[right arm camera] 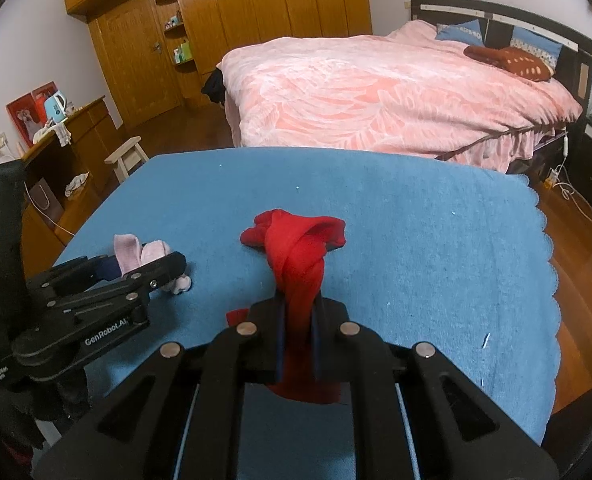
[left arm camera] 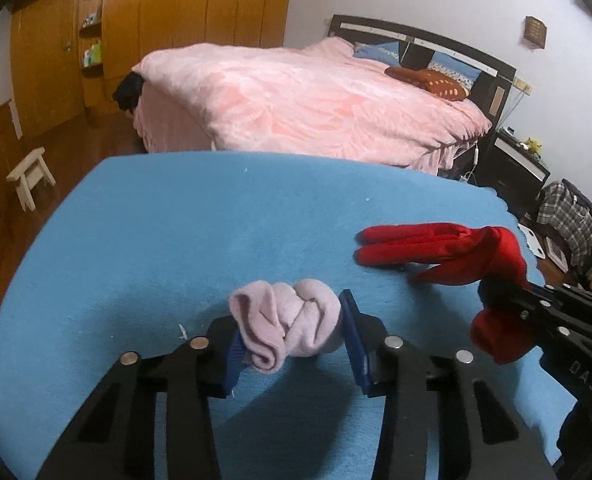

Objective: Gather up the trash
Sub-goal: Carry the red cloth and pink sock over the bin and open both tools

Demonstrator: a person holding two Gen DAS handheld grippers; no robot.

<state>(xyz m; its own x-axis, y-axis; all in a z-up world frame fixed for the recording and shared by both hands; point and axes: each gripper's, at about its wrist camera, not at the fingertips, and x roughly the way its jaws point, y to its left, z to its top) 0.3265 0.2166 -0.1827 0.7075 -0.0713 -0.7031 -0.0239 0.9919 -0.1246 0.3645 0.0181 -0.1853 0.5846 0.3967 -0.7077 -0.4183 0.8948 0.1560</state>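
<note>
A rolled pink sock [left arm camera: 296,324] lies on the blue cloth-covered table [left arm camera: 176,220]. My left gripper [left arm camera: 290,312] is shut on it, both blue pads pressing its sides. In the right wrist view the same sock [right arm camera: 128,252] sticks out of the left gripper [right arm camera: 144,264] at the left. A twisted red cloth [right arm camera: 296,248] trails over the blue table [right arm camera: 415,240], and my right gripper [right arm camera: 299,300] is shut on its near end. In the left wrist view the red cloth [left arm camera: 435,244] stretches leftward from the right gripper [left arm camera: 491,292].
A bed with a pink cover [left arm camera: 315,96] stands just beyond the table's far edge. A white stool [left arm camera: 30,176] sits on the wooden floor at the left, below the wardrobe [right arm camera: 256,20]. Small white scraps [right arm camera: 485,340] lie on the blue cloth near its right edge.
</note>
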